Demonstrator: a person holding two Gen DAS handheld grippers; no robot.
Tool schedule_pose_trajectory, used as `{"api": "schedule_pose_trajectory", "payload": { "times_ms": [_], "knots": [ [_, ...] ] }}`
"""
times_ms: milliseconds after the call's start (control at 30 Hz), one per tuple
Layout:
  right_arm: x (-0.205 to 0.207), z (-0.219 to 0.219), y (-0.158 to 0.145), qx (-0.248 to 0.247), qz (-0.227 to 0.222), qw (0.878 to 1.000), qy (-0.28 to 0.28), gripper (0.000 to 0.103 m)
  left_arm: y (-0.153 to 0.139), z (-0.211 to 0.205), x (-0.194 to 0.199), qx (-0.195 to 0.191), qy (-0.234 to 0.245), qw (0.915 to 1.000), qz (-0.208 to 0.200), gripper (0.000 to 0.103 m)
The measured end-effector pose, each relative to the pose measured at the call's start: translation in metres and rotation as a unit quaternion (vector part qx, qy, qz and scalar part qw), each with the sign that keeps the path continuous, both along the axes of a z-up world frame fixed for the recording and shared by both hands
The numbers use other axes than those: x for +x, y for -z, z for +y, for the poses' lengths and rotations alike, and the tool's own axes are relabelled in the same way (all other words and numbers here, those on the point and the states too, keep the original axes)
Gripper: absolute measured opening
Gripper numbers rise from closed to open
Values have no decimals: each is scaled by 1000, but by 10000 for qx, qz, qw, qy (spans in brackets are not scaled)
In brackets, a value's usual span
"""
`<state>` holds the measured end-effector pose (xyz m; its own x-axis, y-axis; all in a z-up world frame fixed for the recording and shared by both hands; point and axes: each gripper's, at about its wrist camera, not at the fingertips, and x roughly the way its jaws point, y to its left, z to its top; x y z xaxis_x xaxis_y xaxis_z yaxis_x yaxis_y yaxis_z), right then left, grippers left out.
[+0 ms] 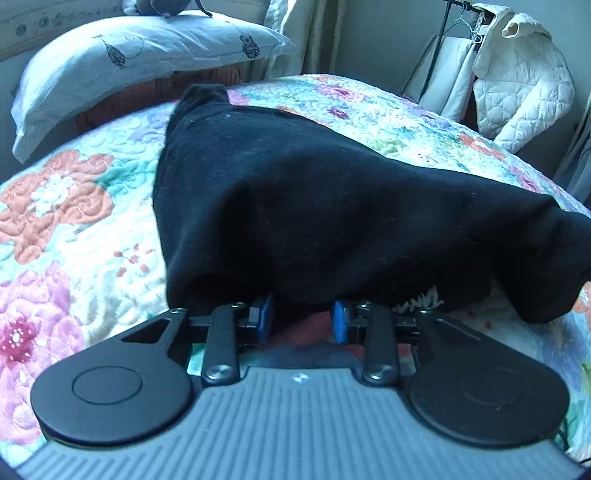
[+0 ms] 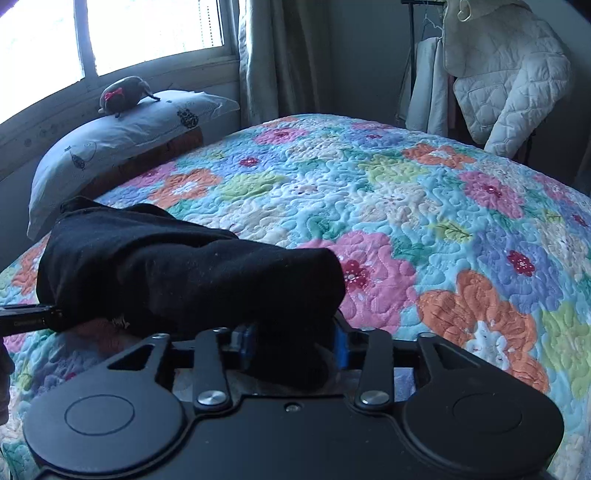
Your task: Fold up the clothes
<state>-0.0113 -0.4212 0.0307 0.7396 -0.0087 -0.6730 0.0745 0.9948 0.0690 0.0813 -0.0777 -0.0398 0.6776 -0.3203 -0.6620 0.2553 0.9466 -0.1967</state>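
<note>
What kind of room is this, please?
Most likely a bedroom: a bed with a floral quilt, a pillow below the window, and a white quilted jacket hanging on a clothes rack.

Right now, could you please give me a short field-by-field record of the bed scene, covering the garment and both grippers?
surface: floral quilt covering a bed
garment: black garment, bunched and draped over both grippers' fingers
left gripper: jaws parted, cloth hanging over them, grip unclear
right gripper: jaws with black cloth between them, grip unclear
pillow: at the head of the bed, under the window
toy: small grey plush toy on the pillow
background: white quilted jacket hanging on a rack
</note>
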Motion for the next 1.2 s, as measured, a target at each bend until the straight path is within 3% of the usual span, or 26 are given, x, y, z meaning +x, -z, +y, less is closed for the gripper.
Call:
{"api": "schedule_pose_trajectory", "payload": {
  "times_ms": [33, 167, 333, 467, 567, 733, 833, 1000, 1033, 1067, 1133, 1200],
  "knots": [
    [1, 2, 4, -89, 68, 9999, -5, 62, 0, 2, 0, 11, -36, 10000, -13, 38],
    [10, 10, 24, -614, 422, 9970, 199, 64, 4, 8, 2, -29, -104, 9999, 71, 48],
    [19, 5, 32, -369, 547, 9977, 118, 65, 13, 14, 8, -298, -169, 9992, 225, 53],
    [25, 4, 29, -581, 535, 9968, 84, 75, 24, 24, 16, -527, -142, 9981, 287, 59],
    [31, 2, 26, -711, 486, 9962, 115, 77, 29, 32, 19, -795, -184, 9959, 379, 59],
    [40, 3, 35, -622, 524, 9966, 108, 77, 31, 30, 15, -685, -235, 9970, 285, 58],
    [40, 3, 38, -491, 531, 9973, 142, 77, 36, 38, 16, -945, -338, 9947, 214, 59],
    [39, -1, 42, -695, 478, 9958, 352, 88, 40, 47, 17, -1165, -344, 9923, 255, 57],
    [39, -2, 43, -660, 437, 9963, 341, 81, 39, 46, 16, -1119, -363, 9928, 236, 57],
    [38, 0, 42, -616, 408, 9969, 263, 60, 38, 45, 15, -1060, -370, 9935, 203, 55],
    [37, 7, 40, -587, 373, 9976, 74, 38, 34, 42, 12, -951, -372, 9947, 127, 51],
    [36, 15, 37, -557, 338, 9978, -116, 29, 30, 40, 11, -908, -376, 9951, 90, 46]
  ]
}}
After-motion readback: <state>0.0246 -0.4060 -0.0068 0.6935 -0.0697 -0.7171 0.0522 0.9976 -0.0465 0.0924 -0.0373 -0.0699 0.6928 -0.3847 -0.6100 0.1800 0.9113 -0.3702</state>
